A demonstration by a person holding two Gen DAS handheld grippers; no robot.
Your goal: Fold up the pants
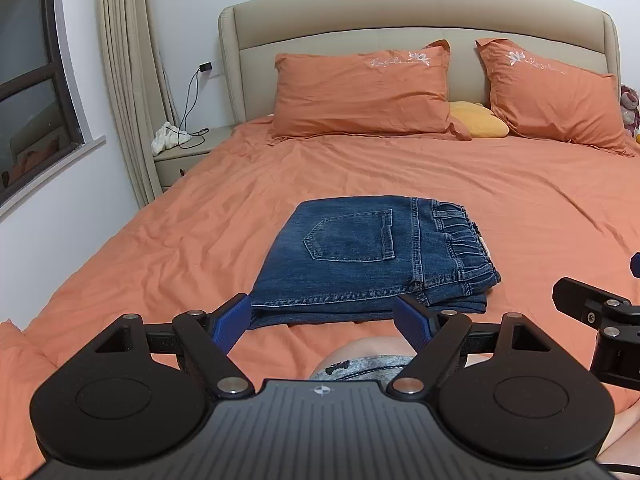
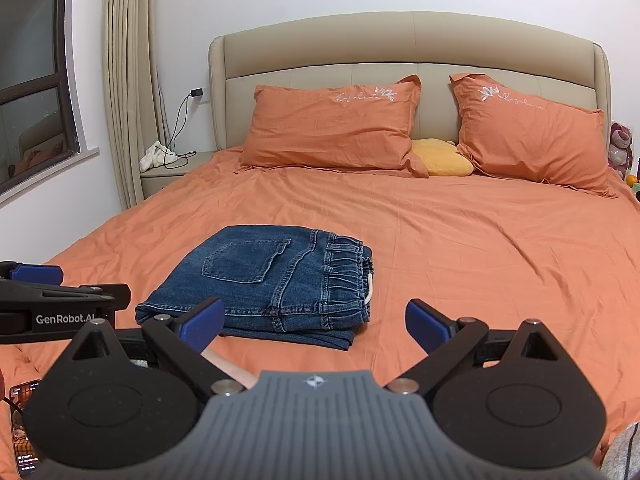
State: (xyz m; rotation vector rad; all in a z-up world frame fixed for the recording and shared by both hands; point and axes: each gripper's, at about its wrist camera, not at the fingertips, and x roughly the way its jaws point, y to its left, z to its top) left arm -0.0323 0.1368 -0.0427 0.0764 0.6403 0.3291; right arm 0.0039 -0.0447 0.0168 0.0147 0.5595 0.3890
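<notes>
Both my left claw (image 1: 322, 320) and right claw (image 2: 314, 326) were spread and empty; catching the folded pants (image 1: 372, 256) at lower centre could undo the stack.

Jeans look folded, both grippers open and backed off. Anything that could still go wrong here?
Two, both minor.
1. The folded jeans have loose lower layers jutting out at the near edge; the left gripper hovers right there and could snag them.
2. The orange sheet is wrinkled and soft, so the stack may slump if nudged by the right gripper.
</notes>
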